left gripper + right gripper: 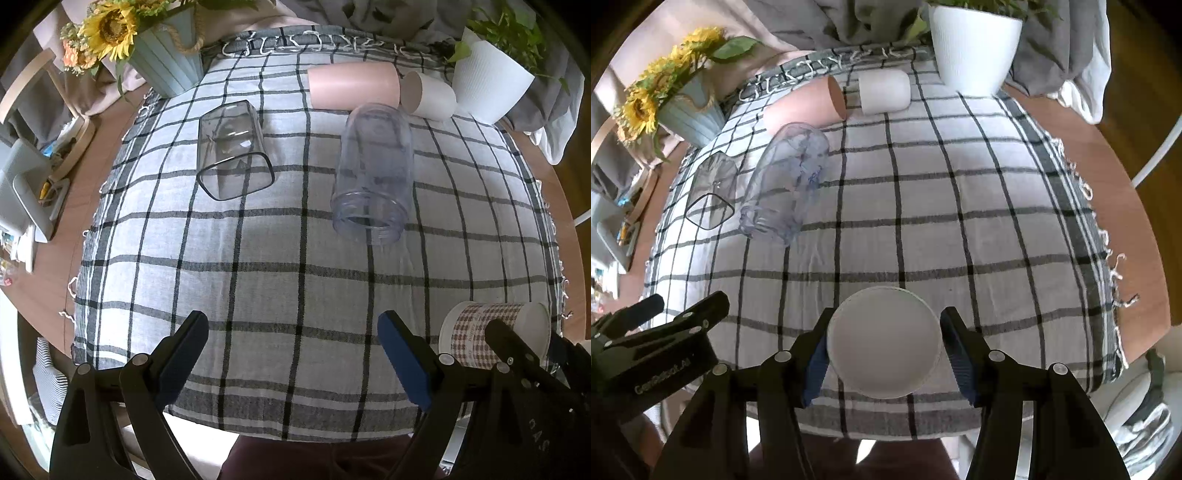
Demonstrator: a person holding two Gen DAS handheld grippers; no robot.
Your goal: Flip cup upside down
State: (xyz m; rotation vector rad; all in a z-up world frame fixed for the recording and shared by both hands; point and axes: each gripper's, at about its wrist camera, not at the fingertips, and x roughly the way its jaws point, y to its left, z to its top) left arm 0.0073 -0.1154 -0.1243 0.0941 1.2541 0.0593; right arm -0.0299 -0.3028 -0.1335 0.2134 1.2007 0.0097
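Note:
A paper cup with a red houndstooth band stands upside down near the cloth's front right edge, its white base facing the right wrist camera. My right gripper straddles it; the left pad touches the cup and a small gap shows at the right pad. My left gripper is open and empty over the front of the checked cloth. A clear square cup, a clear bluish jar, a pink cup and a white cup lie on their sides further back.
A blue pot of sunflowers stands at the back left and a white plant pot at the back right. The cloth covers a round wooden table. Clutter sits beyond the table's left edge.

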